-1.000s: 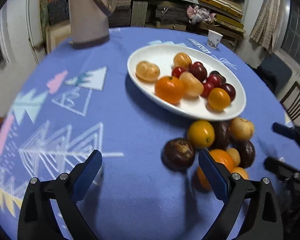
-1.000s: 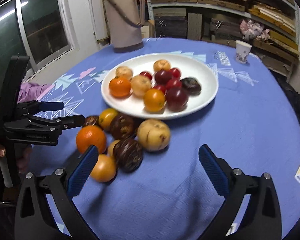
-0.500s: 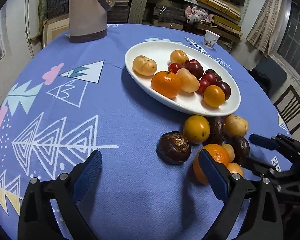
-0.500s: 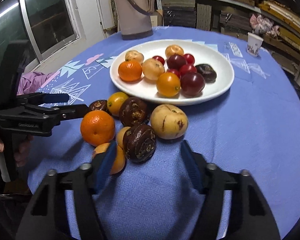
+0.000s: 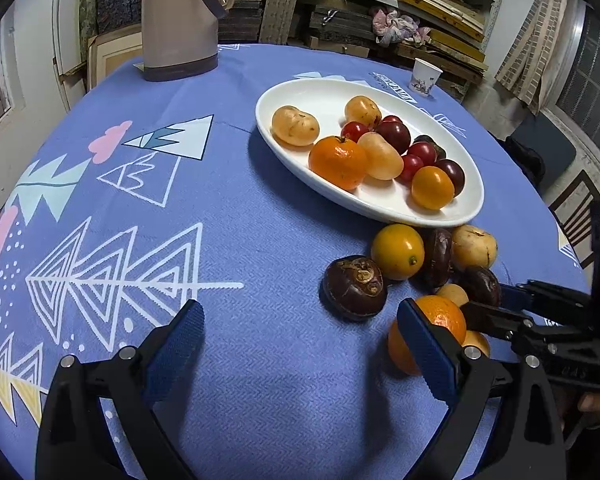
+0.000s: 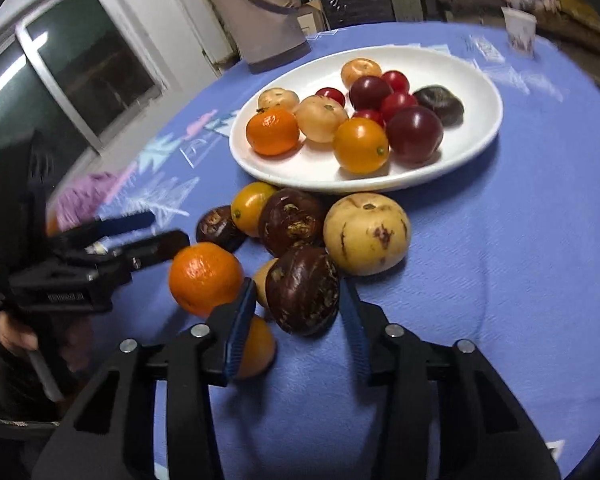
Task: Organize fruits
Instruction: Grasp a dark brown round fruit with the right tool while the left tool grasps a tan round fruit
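Blue patterned cloth covers the round tabletop [image 5: 228, 208] where a dark brown fruit [image 6: 302, 290] sits at the near edge of a loose pile, touching a pale yellow fruit [image 6: 366, 233] behind it and just beside an orange mandarin [image 6: 205, 278]. Around that dark fruit the right gripper [image 6: 298, 316] stands with its blue pads narrowed to either flank; whether they press the skin yet cannot be told, so the grasp reads as closing rather than secured. The rind looks leathery and scarred, probably firm and light, and likely to roll more than slip, which makes a hold across the widest part the sound choice, squeezed gently. Beyond the pile a white plate [image 6: 480, 92] already carries mandarins, red cherry-sized fruit and one dark fruit, the likely destination. The left gripper [image 5: 300, 340] hangs released and empty over bare cloth, with another dark fruit [image 5: 355, 287] ahead of it. Farther back stand a tall beige thermos [image 5: 178, 20] and a paper cup [image 5: 425, 78].
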A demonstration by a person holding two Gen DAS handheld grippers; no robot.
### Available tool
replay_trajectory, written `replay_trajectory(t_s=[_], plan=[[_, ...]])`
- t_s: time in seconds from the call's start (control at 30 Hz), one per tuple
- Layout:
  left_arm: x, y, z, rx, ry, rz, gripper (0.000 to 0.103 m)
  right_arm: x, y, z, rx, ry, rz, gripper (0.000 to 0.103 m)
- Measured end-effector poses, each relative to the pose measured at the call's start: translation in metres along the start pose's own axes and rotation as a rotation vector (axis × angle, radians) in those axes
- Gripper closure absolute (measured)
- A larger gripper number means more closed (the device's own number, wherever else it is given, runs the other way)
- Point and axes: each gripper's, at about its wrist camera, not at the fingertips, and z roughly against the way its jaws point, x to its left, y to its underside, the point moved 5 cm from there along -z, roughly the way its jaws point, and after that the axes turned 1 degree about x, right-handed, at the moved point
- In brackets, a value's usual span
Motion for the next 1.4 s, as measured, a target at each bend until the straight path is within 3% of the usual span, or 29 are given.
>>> replay_trajectory(t_s=[0.1, 0.4, 0.87, 1.03, 1.1, 1.27, 1.4], plan=[[-0.002, 0.0, 0.004, -0.009, 0.012, -0.007, 0.005, -0.003, -0.001, 0.009, -0.014, -0.053, -0.03, 0.066], [-0.03, 0.001, 0.008, -0.021, 0.071, -0.08, 0.005, -0.008, 0.006, 0.042, -0.056, -0.014, 0.005, 0.066], [-0.092, 0.015, 0.002, 0.018, 0.137, -0.208, 0.005, -0.022, 0.022, 0.053, -0.065, -0.002, 0.003, 0.066], [-0.101, 0.018, -0.01, 0.015, 0.081, -0.228, 0.016, -0.026, 0.025, 0.059, -0.073, 0.006, 0.007, 0.066], [-0.099, 0.018, -0.013, 0.007, 0.04, -0.229, 0.029, -0.028, 0.027, 0.061, -0.076, 0.008, 0.005, 0.066], [-0.097, 0.021, -0.01, -0.001, 0.037, -0.213, 0.029, -0.031, 0.03, 0.063, -0.077, 0.014, 0.005, 0.066], [-0.093, 0.029, -0.011, 0.067, 0.083, -0.147, 0.032, -0.028, 0.031, 0.066, -0.084, 0.013, 0.016, 0.066]])
